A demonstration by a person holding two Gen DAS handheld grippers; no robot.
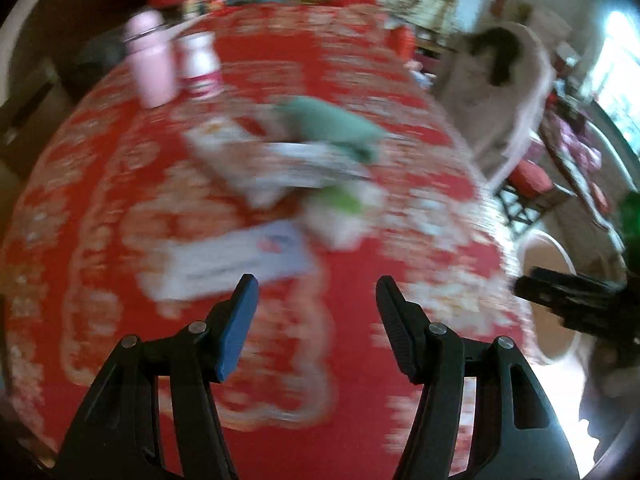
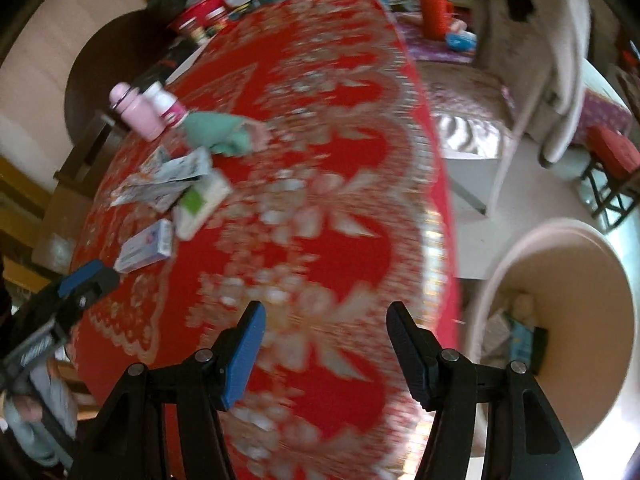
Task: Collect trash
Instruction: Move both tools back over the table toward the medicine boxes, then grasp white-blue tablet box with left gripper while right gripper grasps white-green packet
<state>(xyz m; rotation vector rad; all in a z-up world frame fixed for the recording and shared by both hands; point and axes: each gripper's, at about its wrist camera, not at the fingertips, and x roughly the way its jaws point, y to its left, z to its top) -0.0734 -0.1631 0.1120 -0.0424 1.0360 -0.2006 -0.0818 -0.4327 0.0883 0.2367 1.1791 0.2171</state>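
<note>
Jaws apart, empty: left hand-held gripper point(image 1: 316, 294), right hand-held gripper point(image 2: 324, 322) (red tablecloth point(image 2: 340, 160) below).

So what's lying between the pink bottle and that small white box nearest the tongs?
Crumpled wrappers and a green-labelled packet, in the right wrist view.

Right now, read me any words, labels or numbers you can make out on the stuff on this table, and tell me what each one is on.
None can be read.
White box: dark print, too blurred.
Crumpled wrappers: print too blurred.
White bottle: pink label, too blurred.
Pink bottle: no text visible.
</note>
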